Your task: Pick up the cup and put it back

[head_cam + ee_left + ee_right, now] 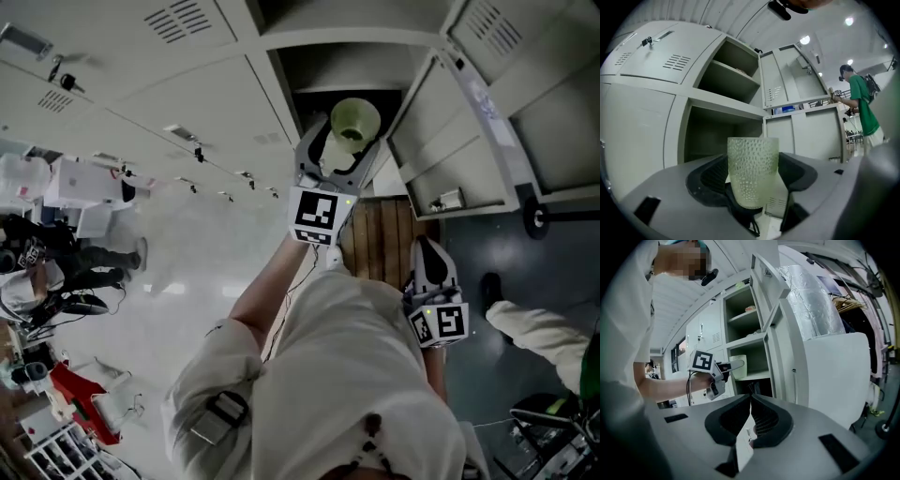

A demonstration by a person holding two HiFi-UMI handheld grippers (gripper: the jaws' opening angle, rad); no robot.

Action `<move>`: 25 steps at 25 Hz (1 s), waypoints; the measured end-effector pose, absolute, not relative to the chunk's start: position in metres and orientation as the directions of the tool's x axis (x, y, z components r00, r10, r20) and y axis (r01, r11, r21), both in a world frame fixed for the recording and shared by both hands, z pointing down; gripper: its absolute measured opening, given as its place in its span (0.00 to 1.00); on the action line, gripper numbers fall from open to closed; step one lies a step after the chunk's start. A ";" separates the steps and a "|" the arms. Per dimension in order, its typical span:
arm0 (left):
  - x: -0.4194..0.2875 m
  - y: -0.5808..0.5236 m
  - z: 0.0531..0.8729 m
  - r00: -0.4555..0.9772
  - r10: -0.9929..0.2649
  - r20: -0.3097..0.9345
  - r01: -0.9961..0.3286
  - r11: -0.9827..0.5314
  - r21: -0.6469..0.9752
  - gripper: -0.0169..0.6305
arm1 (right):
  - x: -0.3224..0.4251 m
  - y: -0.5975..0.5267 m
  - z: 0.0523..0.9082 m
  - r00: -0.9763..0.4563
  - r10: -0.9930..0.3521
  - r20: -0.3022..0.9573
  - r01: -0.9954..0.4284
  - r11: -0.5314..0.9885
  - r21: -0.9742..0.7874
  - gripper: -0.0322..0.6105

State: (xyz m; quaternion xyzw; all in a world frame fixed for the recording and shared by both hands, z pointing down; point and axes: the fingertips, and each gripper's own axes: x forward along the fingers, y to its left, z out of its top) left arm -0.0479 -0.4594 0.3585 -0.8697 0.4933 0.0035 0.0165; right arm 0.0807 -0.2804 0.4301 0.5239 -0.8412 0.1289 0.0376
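A pale, translucent dimpled cup (753, 171) stands upright between the pads of my left gripper (753, 190), which is shut on it. In the head view the cup (354, 122) and left gripper (339, 142) are held at the mouth of an open locker compartment (349, 77). The right gripper view shows the cup (739, 365) level with the compartment's shelf (757, 376). My right gripper (750, 401) is shut with nothing between its tips. It hangs lower right in the head view (428, 251), away from the locker.
The open locker door (441, 141) swings out to the right of the compartment. A person in a green shirt (860, 108) stands farther along the locker row. Someone's leg (539, 333) is at the right. Clutter (56, 281) lies at the left. A foil-wrapped bulk (811, 296) sits above the door.
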 end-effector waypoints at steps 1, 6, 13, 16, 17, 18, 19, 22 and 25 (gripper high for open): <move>-0.045 -0.471 0.357 0.522 -0.853 -0.026 -0.853 -0.521 -0.033 0.54 | 0.081 -0.284 0.430 -0.433 -0.879 0.197 -0.898 0.403 -0.179 0.09; -0.039 -0.531 0.351 0.521 -0.853 -0.044 -0.853 -0.517 -0.068 0.54 | 0.076 -0.301 0.434 -0.392 -0.897 0.207 -0.916 0.359 -0.178 0.09; -0.043 -0.604 0.344 0.457 -0.888 -0.056 -0.888 -0.452 -0.085 0.54 | 0.068 -0.323 0.438 -0.367 -0.903 0.222 -0.927 0.335 -0.168 0.09; -0.045 -0.623 0.352 0.438 -0.898 -0.037 -0.897 -0.435 -0.078 0.54 | 0.068 -0.330 0.440 -0.356 -0.906 0.228 -0.931 0.322 -0.171 0.09; -0.046 -0.627 0.355 0.434 -0.900 -0.030 -0.899 -0.431 -0.073 0.54 | 0.067 -0.333 0.441 -0.354 -0.907 0.230 -0.931 0.320 -0.174 0.09; -0.046 -0.631 0.356 0.431 -0.902 -0.025 -0.901 -0.429 -0.069 0.54 | 0.067 -0.335 0.441 -0.354 -0.906 0.231 -0.931 0.319 -0.176 0.09; -0.047 -0.634 0.358 0.428 -0.904 -0.022 -0.903 -0.426 -0.064 0.54 | 0.066 -0.337 0.442 -0.355 -0.906 0.233 -0.931 0.319 -0.177 0.09; -0.050 -0.643 0.362 0.409 -0.912 -0.005 -0.911 -0.408 -0.055 0.54 | 0.063 -0.342 0.444 -0.363 -0.901 0.238 -0.928 0.327 -0.179 0.09; -0.055 -0.653 0.371 0.384 -0.923 0.022 -0.922 -0.385 -0.034 0.54 | 0.059 -0.345 0.447 -0.371 -0.894 0.250 -0.926 0.334 -0.178 0.09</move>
